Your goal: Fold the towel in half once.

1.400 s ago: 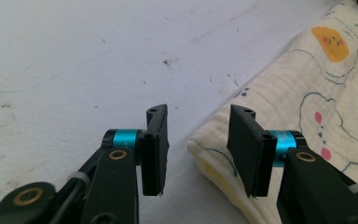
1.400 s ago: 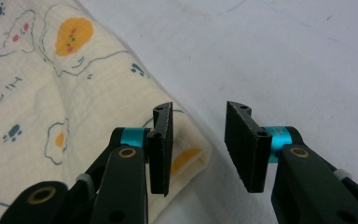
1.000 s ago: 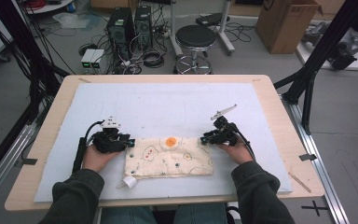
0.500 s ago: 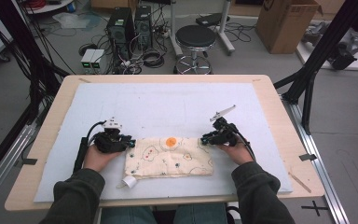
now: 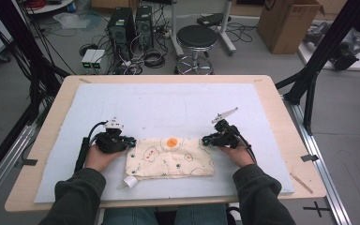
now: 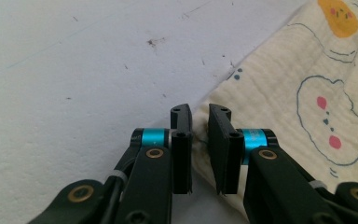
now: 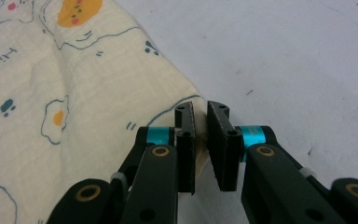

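Fingers: on the left gripper (image 6: 199, 122), the two black pads (image 6: 182, 135) stand slightly parted, straddling the edge of the cloth's corner, with a narrow gap showing between them; whether they bite the fabric cannot be told. On the right gripper (image 7: 200, 120), the pads (image 7: 185, 140) are likewise narrowly parted, with the cloth's corner edge lying in the gap.

Table (image 5: 272, 89): light wood top, spanning the middle of the high view.

Mat (image 5: 178, 105): pale blue-white sheet covering most of the table; small dark specks show in both gripper views.

Cloth (image 5: 168, 157): cream, quilted fabric, printed with fried eggs, outlined clouds and small dark paw marks; one large orange yolk sits at its upper edge. It lies flat on the mat at lower centre of the high view, between the two grippers. A white label (image 5: 130, 182) pokes out at its lower left corner.

Left gripper (image 5: 112, 140): at the cloth's upper left corner, held in the person's left hand (image 5: 98, 157).

Right gripper (image 5: 220, 137): at the cloth's upper right corner, held in the right hand (image 5: 236, 154); a grey plate rises from its top.
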Action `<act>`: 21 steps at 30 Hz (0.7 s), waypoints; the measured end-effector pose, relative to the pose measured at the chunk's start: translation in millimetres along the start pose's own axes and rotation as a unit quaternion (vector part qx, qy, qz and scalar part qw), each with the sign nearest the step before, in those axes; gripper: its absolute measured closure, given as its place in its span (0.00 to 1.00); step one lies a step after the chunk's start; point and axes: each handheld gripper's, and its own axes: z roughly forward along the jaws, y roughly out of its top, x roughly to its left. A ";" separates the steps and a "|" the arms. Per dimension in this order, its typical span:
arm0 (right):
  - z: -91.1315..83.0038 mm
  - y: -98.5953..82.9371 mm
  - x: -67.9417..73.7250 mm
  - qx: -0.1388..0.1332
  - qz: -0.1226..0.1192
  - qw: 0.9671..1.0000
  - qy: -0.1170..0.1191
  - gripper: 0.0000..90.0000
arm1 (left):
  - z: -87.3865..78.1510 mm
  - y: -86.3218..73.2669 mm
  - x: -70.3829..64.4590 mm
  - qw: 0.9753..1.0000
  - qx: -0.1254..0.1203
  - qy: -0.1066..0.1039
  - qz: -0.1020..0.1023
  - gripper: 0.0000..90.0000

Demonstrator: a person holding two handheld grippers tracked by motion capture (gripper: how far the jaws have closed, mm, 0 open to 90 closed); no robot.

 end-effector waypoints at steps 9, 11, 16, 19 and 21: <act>-3.1 0.4 0.7 0.005 -0.004 1.000 -0.011 0.95 | -3.0 1.3 3.1 1.000 -0.012 0.007 -0.005 0.95; -4.0 -0.2 -0.6 0.005 -0.004 1.000 -0.014 0.95 | -4.2 1.9 4.0 1.000 -0.020 0.008 -0.010 0.95; -8.9 -1.6 -5.1 -0.002 0.004 1.000 -0.023 0.96 | -3.1 4.8 2.7 1.000 -0.021 0.011 -0.006 0.95; -9.8 -2.1 -7.1 -0.005 0.006 1.000 -0.022 0.96 | -1.9 4.9 3.1 1.000 -0.022 0.011 -0.007 0.95; -9.9 -1.9 -8.3 -0.008 0.006 1.000 -0.024 0.96 | -1.9 5.1 3.6 1.000 -0.024 0.009 -0.009 0.95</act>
